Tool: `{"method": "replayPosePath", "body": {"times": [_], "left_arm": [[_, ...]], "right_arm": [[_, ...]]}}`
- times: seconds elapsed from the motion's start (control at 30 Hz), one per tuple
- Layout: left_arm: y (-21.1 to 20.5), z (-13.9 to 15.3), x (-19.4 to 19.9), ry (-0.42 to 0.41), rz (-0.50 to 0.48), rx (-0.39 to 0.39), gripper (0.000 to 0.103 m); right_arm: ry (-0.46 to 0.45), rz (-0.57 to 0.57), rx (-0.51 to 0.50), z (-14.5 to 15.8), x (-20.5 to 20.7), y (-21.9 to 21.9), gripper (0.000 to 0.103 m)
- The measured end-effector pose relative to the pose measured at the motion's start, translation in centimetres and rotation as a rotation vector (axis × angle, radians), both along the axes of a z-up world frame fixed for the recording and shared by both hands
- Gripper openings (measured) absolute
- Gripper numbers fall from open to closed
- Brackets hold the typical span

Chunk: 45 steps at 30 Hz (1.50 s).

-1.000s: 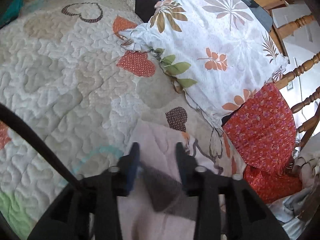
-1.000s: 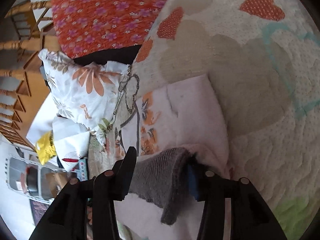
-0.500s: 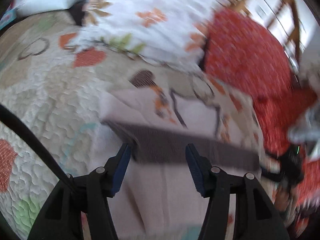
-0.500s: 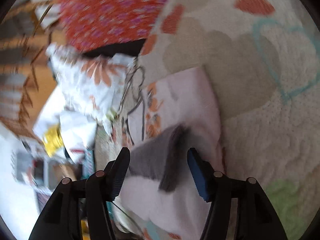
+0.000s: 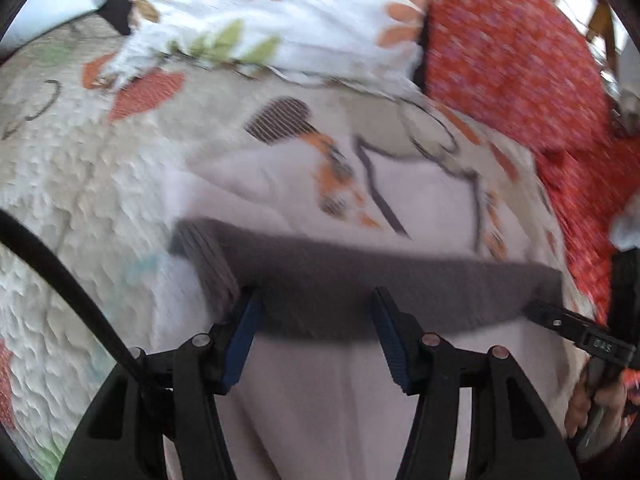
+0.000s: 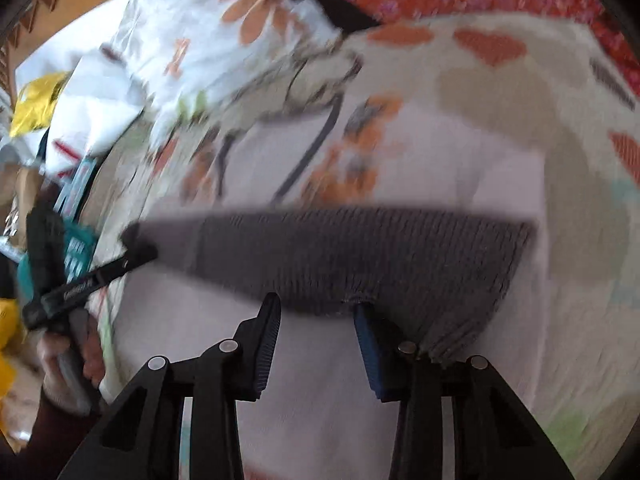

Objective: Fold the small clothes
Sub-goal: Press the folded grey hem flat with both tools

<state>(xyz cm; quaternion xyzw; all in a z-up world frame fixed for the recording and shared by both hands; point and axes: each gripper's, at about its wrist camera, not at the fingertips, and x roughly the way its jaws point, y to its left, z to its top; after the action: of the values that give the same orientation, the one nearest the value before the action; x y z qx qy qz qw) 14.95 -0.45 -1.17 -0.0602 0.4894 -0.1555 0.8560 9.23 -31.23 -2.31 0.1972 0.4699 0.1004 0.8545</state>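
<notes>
Bare quilt (image 5: pixel 80 184) lies free left of the garment (image 5: pixel 304 400); floral pillow (image 5: pixel 280 12) and, seemingly, red cushion (image 5: pixel 512 60) crowd beyond.

You are working on a bed in a home bedroom.

Under your view spreads a cream quilted bedspread with stitched hearts in orange, brown and beige (image 5: pixel 80 184), filling the left and centre of the left wrist frame. At the top centre lies a white pillow printed with orange flowers and green leaves (image 5: pixel 280 20), and at the upper right a red cushion with a small purple flower print (image 5: pixel 516 48). Turned wooden spindles of a bedstead or chair (image 5: pixel 600 20) show at the far upper right edge. In the right wrist frame, the upper left holds household clutter: a crumpled yellow bag (image 6: pixel 38 100) beside white paper or plastic wrapping (image 6: pixel 92 108), blurred.
</notes>
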Motion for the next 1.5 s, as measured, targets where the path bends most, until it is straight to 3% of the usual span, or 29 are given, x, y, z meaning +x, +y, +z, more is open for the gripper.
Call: {"method": "replayPosePath", "body": {"times": [0.1, 0.13, 0.3, 0.4, 0.57, 0.7, 0.83, 0.93, 1.03, 1.1, 1.17, 1.3, 1.4, 1.47, 1.5], "left_arm": [[0.0, 0.5, 1.0, -0.063, 0.094, 0.007, 0.057], [0.0, 0.6, 1.3, -0.079, 0.124, 0.0, 0.063], [0.7, 1.0, 2.4, -0.097, 0.218, -0.081, 0.066], [1.3, 1.5, 2.4, -0.075, 0.215, -0.112, 0.066], [2.5, 3.6, 0.7, -0.146, 0.253, -0.1, 0.07], [3.2, 5.0, -0.6, -0.157, 0.191, -0.172, 0.072], [1.6, 4.7, -1.7, -0.096, -0.002, -0.213, 0.072], [-1.5, 3.0, -2.1, 0.023, -0.195, -0.213, 0.072], [-4.1, 0.7, -1.4, 0.076, -0.25, -0.117, 0.072], [-4.9, -0.5, -0.1, 0.093, -0.238, -0.063, 0.072], [-4.7, -1.0, 1.1, 0.087, -0.206, -0.084, 0.072], [-4.2, 0.0, 2.6, -0.024, -0.094, -0.032, 0.072], [-2.5, 0.0, 3.8, -0.122, 0.057, 0.069, 0.072], [-0.7, -0.4, 4.7, -0.111, 0.156, 0.07, 0.072], [0.7, -0.6, 5.1, -0.085, 0.206, 0.027, 0.072]], "right_arm": [[-0.092, -0.082, -0.05, -0.1, 0.5, -1.0, 0.042], [-0.106, -0.111, -0.071, -0.4, 0.6, -1.4, 0.042], [-0.141, -0.181, 0.017, 0.7, 0.8, -2.9, 0.044], [-0.187, -0.184, 0.005, 2.5, 0.0, -3.1, 0.05], [-0.254, -0.154, -0.085, 4.8, -1.7, -2.0, 0.05], [-0.211, 0.025, -0.063, 4.9, -2.3, 0.7, 0.051], [-0.13, 0.206, -0.097, 2.8, -1.8, 4.6, 0.05], [-0.079, 0.195, -0.107, 1.0, 0.4, 5.1, 0.05], [-0.055, 0.106, -0.089, -0.4, 2.4, 3.2, 0.05], [-0.079, 0.062, -0.117, -0.1, 3.4, 2.2, 0.05], [-0.088, 0.021, -0.137, 0.1, 4.6, 1.4, 0.05], [-0.09, -0.024, -0.069, -1.0, 5.6, -0.5, 0.05], [-0.101, -0.032, -0.03, -1.0, 5.4, -1.3, 0.05], [-0.113, -0.063, -0.037, -0.5, 5.2, -1.6, 0.051], [-0.123, -0.088, -0.043, -0.4, 5.1, -1.9, 0.053]]}}
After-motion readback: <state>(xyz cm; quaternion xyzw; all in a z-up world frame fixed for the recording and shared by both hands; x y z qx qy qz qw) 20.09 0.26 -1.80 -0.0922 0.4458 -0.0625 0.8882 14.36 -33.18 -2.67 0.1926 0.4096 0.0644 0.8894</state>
